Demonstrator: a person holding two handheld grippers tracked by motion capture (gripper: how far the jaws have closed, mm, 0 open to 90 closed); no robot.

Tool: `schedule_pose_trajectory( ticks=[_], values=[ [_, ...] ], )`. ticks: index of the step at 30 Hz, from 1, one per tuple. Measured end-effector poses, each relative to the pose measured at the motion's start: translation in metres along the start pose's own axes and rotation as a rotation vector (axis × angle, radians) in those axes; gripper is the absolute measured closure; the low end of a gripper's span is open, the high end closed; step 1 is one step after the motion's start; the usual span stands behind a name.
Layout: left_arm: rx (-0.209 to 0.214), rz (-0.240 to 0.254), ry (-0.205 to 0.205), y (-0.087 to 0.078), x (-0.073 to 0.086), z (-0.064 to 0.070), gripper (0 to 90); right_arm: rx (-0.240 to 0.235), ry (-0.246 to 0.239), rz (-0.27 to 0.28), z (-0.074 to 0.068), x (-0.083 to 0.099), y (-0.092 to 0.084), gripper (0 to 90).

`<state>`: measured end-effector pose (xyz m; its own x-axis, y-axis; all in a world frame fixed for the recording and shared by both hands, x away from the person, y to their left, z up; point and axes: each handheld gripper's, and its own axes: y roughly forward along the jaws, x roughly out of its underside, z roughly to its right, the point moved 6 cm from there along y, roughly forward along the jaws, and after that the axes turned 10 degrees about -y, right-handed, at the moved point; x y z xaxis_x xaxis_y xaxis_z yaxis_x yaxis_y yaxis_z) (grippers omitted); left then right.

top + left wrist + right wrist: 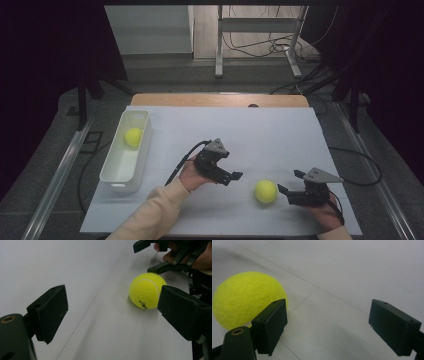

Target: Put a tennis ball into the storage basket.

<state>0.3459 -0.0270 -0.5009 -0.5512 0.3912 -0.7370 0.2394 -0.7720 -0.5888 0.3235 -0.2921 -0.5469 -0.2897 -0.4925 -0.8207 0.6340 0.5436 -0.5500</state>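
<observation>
A yellow tennis ball lies on the white table top near the front. My left gripper hovers just to its left, open and empty. In the left gripper view the ball sits ahead, close to the right jaw, and my left gripper has its jaws wide apart. My right gripper is open just right of the ball, jaws pointing toward it. In the right gripper view the ball lies beyond and outside the left jaw, not inside the gap of my right gripper. A second tennis ball rests in the white bin.
The white bin stands lengthwise along the table's left edge. The white table surface stretches bare behind the grippers. In the left gripper view, the right gripper and its hand show beyond the ball. Table legs and cables lie on the floor beyond the far edge.
</observation>
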Motion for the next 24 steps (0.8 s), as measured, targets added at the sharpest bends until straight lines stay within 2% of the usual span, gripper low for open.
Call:
schedule_pose_trajectory(
  ticks=[24],
  values=[
    [0.03,-0.037,0.022,0.021,-0.001,0.014,10.3,-0.003,0.001,-0.007,0.0,0.001,0.0,15.9]
  ],
)
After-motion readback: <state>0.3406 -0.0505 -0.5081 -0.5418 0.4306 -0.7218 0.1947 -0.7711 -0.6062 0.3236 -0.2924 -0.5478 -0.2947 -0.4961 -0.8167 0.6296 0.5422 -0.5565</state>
